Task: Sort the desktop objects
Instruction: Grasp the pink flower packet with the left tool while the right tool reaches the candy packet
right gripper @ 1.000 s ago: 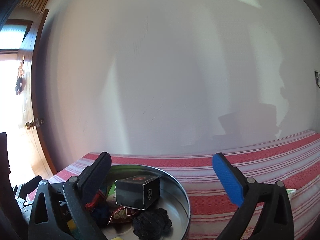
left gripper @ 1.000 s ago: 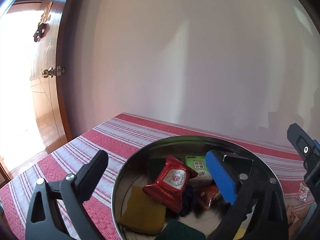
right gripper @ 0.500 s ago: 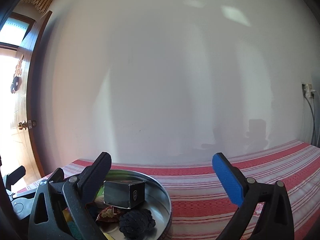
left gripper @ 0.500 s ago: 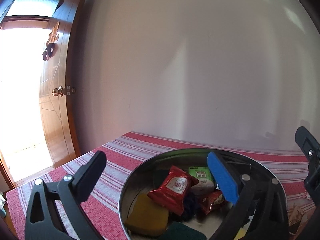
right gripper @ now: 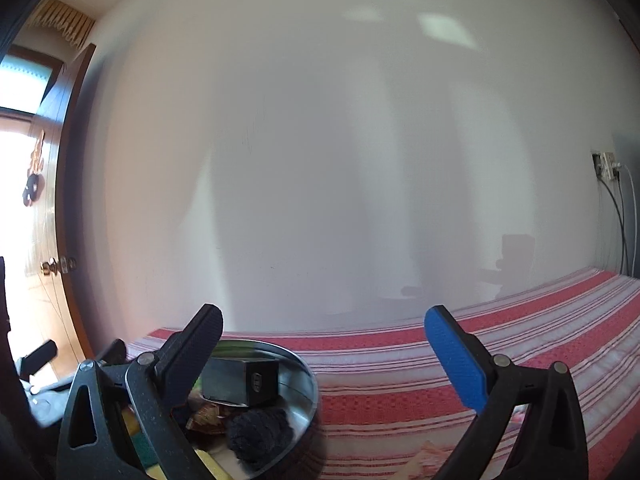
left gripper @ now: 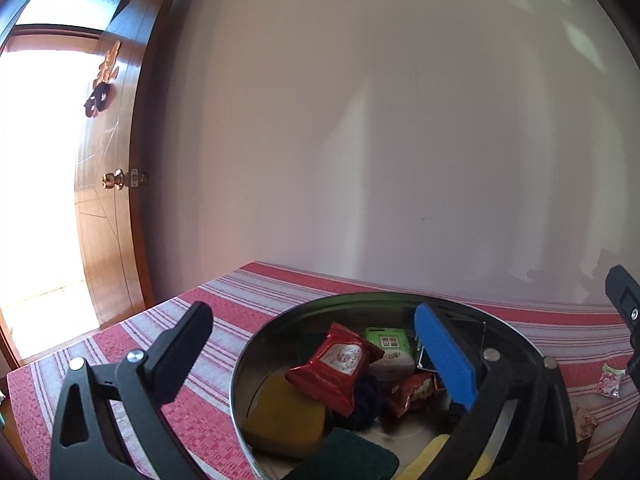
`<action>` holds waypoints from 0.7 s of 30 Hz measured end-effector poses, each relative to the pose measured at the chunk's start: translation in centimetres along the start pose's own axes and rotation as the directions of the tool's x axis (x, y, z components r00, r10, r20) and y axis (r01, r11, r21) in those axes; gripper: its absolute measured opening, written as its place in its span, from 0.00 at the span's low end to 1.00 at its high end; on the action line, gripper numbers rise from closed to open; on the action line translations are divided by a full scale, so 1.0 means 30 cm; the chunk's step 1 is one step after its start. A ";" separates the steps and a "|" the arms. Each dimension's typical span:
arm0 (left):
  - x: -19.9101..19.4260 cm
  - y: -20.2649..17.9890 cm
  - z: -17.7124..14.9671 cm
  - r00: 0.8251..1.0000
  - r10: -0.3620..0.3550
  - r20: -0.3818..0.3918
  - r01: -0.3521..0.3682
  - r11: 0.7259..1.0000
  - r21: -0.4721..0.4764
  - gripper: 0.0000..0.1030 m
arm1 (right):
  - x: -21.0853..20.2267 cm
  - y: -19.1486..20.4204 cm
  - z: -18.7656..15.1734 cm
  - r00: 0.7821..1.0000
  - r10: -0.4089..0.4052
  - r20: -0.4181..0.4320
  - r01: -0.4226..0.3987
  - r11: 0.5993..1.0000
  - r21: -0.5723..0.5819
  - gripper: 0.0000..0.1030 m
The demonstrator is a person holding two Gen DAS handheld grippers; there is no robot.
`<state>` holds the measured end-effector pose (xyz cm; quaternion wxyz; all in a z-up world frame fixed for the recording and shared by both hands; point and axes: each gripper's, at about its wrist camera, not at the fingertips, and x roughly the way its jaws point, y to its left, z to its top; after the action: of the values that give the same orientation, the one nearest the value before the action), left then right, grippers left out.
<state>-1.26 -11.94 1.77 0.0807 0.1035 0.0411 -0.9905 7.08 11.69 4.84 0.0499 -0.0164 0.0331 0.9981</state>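
A round metal tin [left gripper: 280, 320] sits on a red-and-white striped cloth and holds a red snack packet [left gripper: 340, 364], a green-labelled packet [left gripper: 388, 340], a yellow sponge [left gripper: 284, 416], a dark green pad [left gripper: 344, 456] and a dark ball of yarn [right gripper: 260, 428]. A black box [right gripper: 240, 376] also lies in the tin [right gripper: 304, 368]. My left gripper [left gripper: 312, 340] hovers open above the tin's left rim, empty. My right gripper [right gripper: 324, 340] is open to the right of the tin, with nothing between its fingers.
A small pink wrapped candy [left gripper: 610, 378] lies on the cloth [right gripper: 440, 380] right of the tin. A plain wall stands close behind the table. A wooden door [left gripper: 108, 200] hangs open at the left, and a wall socket with cables [right gripper: 608, 168] is at the far right.
Both grippers have risen and tilted upward, so more wall and less table show. The right gripper has drifted right, away from the tin. Both stay open.
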 end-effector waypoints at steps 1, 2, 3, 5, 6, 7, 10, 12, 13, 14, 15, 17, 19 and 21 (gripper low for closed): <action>-0.001 -0.002 -0.002 1.000 -0.021 -0.005 0.021 1.000 -0.001 1.00 | -0.005 -0.004 -0.002 1.000 -0.020 0.002 0.020 0.999 -0.037 0.99; -0.003 -0.008 -0.003 0.999 -0.039 -0.008 0.039 0.999 0.003 1.00 | -0.001 -0.011 -0.004 0.999 -0.032 0.002 0.032 0.997 -0.063 0.99; -0.006 -0.017 -0.006 0.999 -0.051 -0.011 0.052 0.999 0.010 1.00 | 0.002 -0.024 -0.004 0.999 -0.042 0.001 0.042 0.996 -0.081 0.99; -0.018 -0.047 -0.012 0.997 -0.075 -0.017 0.076 0.996 0.046 1.00 | 0.009 -0.073 -0.005 0.998 -0.060 -0.006 0.059 0.995 -0.084 0.99; -0.026 -0.061 -0.014 0.996 -0.084 -0.015 0.085 0.994 0.061 1.00 | 0.014 -0.098 -0.006 0.998 -0.066 -0.009 0.065 0.995 -0.075 0.99; -0.042 -0.079 -0.017 0.995 -0.104 -0.005 0.104 0.991 0.084 1.00 | 0.017 -0.129 -0.006 0.997 -0.074 -0.014 0.073 0.995 -0.061 0.99; -0.089 -0.112 -0.019 0.989 -0.144 0.035 0.139 0.983 0.124 1.00 | 0.031 -0.218 -0.005 0.994 -0.097 -0.040 0.096 0.995 -0.037 0.99; -0.132 -0.130 -0.021 0.982 -0.175 0.068 0.164 0.975 0.148 1.00 | 0.045 -0.270 -0.005 0.991 -0.124 -0.057 0.121 0.992 -0.044 0.99; -0.161 -0.145 -0.024 0.976 -0.198 0.090 0.181 0.969 0.168 1.00 | 0.059 -0.292 -0.006 0.989 -0.136 -0.064 0.133 0.990 -0.049 0.99; -0.191 -0.166 -0.029 0.968 -0.226 0.110 0.202 0.959 0.197 1.00 | 0.070 -0.320 -0.007 0.986 -0.150 -0.075 0.147 0.988 -0.050 0.99; -0.216 -0.193 -0.035 0.960 -0.254 0.120 0.222 0.947 0.231 1.00 | 0.080 -0.342 -0.009 0.984 -0.159 -0.085 0.155 0.987 -0.047 0.99; -0.251 -0.256 -0.051 0.948 -0.298 0.111 0.254 0.920 0.298 1.00 | 0.108 -0.394 -0.012 0.977 -0.186 -0.108 0.183 0.982 -0.035 0.99; -0.274 -0.347 -0.073 0.936 -0.348 0.060 0.303 0.879 0.369 1.00 | 0.131 -0.437 -0.016 0.969 -0.211 -0.127 0.211 0.977 -0.019 0.99; -0.277 -0.433 -0.085 0.927 -0.376 -0.002 0.344 0.844 0.412 1.00 | 0.149 -0.467 -0.019 0.961 -0.238 -0.143 0.239 0.971 -0.012 0.99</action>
<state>5.07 2.34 1.87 -0.1281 0.0694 -0.1492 -0.9780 4.07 26.01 3.21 0.1673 -0.0919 0.0372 0.9809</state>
